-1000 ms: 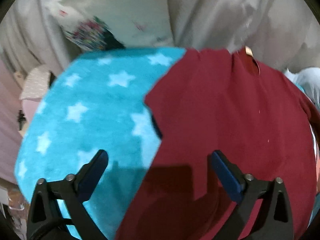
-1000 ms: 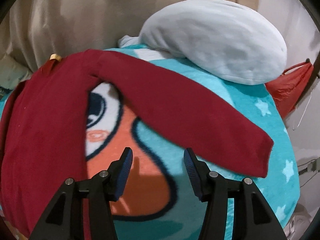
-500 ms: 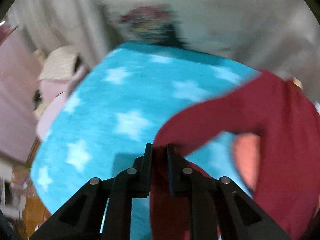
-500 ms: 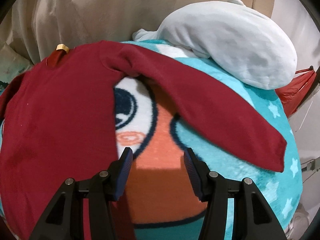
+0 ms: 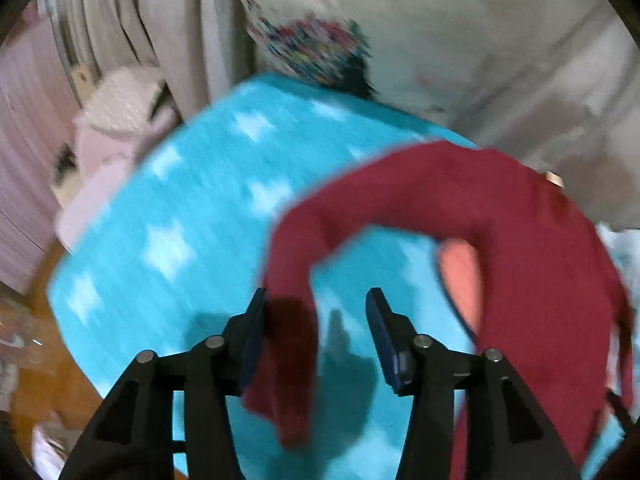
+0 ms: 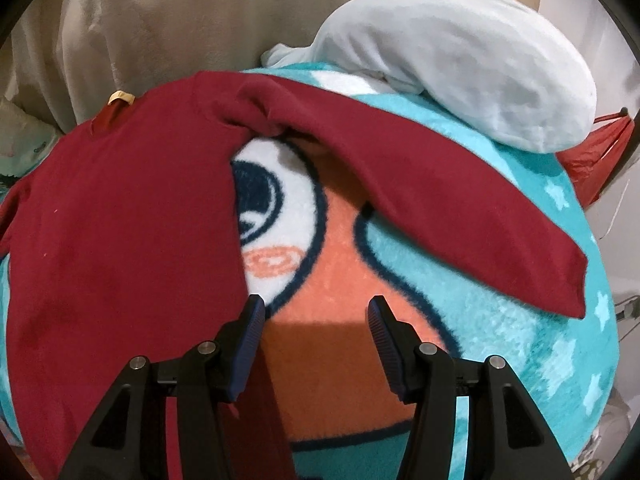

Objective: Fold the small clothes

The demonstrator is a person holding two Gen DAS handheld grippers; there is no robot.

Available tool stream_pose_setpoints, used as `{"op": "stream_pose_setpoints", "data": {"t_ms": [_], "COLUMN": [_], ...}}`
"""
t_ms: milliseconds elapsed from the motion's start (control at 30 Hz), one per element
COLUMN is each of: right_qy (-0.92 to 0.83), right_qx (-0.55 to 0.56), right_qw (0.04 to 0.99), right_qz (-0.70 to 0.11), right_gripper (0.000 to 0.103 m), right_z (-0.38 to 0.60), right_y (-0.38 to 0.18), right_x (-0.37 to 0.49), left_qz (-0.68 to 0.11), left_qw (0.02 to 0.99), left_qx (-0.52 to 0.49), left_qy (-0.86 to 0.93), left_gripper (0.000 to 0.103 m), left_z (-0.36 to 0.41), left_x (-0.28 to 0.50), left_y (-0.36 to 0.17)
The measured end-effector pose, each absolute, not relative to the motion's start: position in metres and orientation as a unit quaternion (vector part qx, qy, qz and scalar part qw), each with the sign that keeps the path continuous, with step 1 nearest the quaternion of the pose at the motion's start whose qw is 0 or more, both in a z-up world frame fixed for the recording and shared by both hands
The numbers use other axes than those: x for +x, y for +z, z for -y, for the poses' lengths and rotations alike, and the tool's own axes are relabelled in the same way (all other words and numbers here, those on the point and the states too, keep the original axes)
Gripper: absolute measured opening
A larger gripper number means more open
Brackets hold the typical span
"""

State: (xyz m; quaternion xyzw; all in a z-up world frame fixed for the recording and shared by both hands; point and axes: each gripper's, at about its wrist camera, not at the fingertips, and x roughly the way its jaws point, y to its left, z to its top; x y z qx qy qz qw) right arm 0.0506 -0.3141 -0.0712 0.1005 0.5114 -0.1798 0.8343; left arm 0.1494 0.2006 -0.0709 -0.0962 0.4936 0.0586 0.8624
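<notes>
Maroon knit shirt sprawls across fuzzy turquoise star blanket.

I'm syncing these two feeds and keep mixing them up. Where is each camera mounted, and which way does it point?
Left wrist: on the left gripper, looking along its open fingers at a sleeve of the red shirt on the blue star blanket; pillow beyond.
Right wrist: on the right gripper, open, above the blanket's orange print, facing the other sleeve and a white plush.
Shared: the red shirt and blanket.
</notes>
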Motion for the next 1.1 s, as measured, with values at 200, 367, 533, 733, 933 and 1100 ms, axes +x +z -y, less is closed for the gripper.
{"op": "stream_pose_setpoints", "data": {"t_ms": [200,367,533,733,933,1100], "right_qy": [-0.134,-0.071,0.003,0.072,0.130,0.151], "right_qx": [0.172,0.233,0.282,0.269,0.226,0.246], "right_qw": [0.828,0.822,0.808,0.799,0.789,0.792], "right_qz": [-0.517,-0.515,-0.518,-0.533,-0.556,-0.538], "right_gripper": [0.062,0.065,0.066,0.066,0.009,0.009], "right_z": [0.326,0.337,0.338,0.318,0.291,0.311], "right_y": [-0.079,-0.080,-0.084,-0.086,-0.083,-0.065], "right_x": [0.035,0.013,-0.009,-0.033,-0.046,-0.064], "left_qz": [-0.540,-0.560,-0.554,-0.556,-0.541,-0.532], "left_qw": [0.833,0.813,0.812,0.811,0.815,0.821], "left_qx": [-0.120,-0.146,-0.172,-0.172,-0.204,-0.203], "left_qy": [-0.010,-0.058,-0.065,-0.066,-0.037,-0.026], "left_gripper": [0.050,0.050,0.055,0.022,0.008,0.009], "left_z": [-0.148,-0.116,-0.104,-0.089,-0.113,-0.116], "left_x": [0.100,0.068,0.044,0.018,0.006,-0.005], "left_y": [-0.104,-0.118,-0.125,-0.126,-0.098,-0.084]}}
